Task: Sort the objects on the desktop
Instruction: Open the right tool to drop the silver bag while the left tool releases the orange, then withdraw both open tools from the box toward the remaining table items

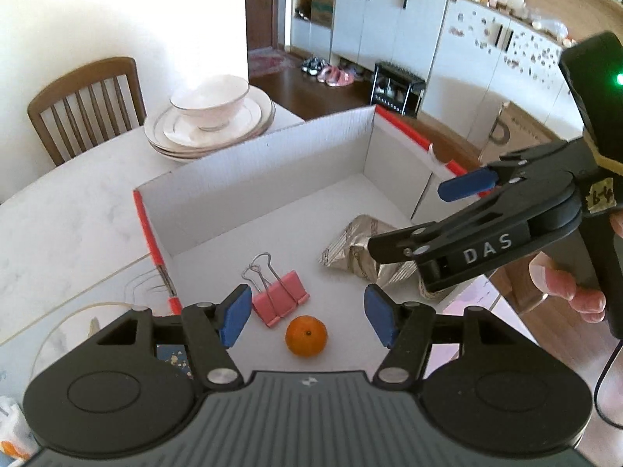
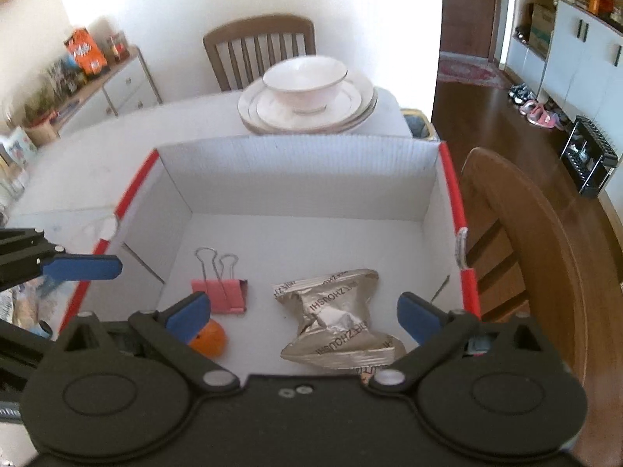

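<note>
A white cardboard box (image 1: 272,163) with red edges sits on the table. On its floor lie a pink binder clip (image 1: 281,300), a small orange (image 1: 306,335) and a crumpled silver snack packet (image 1: 362,251). My left gripper (image 1: 305,317) hangs open above the clip and orange, with nothing between its blue pads. From the right, my right gripper (image 1: 424,210) reaches over the packet, held by a hand (image 1: 564,284). In the right wrist view my right gripper (image 2: 305,317) is wide open above the packet (image 2: 338,319), not touching it; the clip (image 2: 224,294) and the orange (image 2: 210,337) lie to its left.
A bowl on stacked plates (image 1: 210,116) stands behind the box (image 2: 296,179), with a wooden chair (image 1: 85,101) beyond the table. Another wooden chair (image 2: 537,241) is close to the box's right side. The left gripper's blue fingertip (image 2: 83,266) shows at the box's left edge.
</note>
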The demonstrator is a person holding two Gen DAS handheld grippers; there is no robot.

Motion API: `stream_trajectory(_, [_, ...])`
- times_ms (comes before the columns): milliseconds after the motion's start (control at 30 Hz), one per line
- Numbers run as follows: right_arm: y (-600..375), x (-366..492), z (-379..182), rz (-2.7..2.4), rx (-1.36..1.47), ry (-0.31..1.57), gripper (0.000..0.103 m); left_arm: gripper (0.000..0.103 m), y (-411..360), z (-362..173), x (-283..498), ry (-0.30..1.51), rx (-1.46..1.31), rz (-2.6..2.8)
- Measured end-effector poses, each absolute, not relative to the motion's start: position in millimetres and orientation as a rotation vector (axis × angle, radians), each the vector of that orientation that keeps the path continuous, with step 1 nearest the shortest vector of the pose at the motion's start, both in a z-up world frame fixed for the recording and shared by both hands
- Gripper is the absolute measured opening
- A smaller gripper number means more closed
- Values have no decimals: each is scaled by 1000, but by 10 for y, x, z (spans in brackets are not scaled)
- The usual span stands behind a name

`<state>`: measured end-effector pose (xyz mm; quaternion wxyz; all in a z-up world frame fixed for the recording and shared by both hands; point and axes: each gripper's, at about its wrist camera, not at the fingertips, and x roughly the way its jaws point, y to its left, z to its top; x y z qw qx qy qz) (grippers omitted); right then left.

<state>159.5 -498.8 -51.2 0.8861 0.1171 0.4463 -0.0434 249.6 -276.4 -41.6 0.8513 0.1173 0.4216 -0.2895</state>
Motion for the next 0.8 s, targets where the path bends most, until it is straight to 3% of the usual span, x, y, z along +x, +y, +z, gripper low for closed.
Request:
stream_trajectory(133, [-4934, 1415, -388, -85, 226, 865, 103, 64, -2697, -334, 2389, 853, 226, -614])
stream_trajectory(200, [-4885, 1333, -334, -80, 208, 836, 103, 72, -2666, -295, 2323, 834, 219, -613])
stream_trajectory(367, [-4736, 1177, -241, -57, 174, 762, 103, 74, -2598, -231, 2191, 802, 205, -605])
stream_trajectory(500, [-4637, 1083, -178, -54, 165, 726, 103, 85, -2504, -190, 2076, 771, 193, -593])
stream_trajectory(800, [-4259, 934, -43, -45, 156, 671, 103, 97, -2101, -80, 1810, 716, 154, -567])
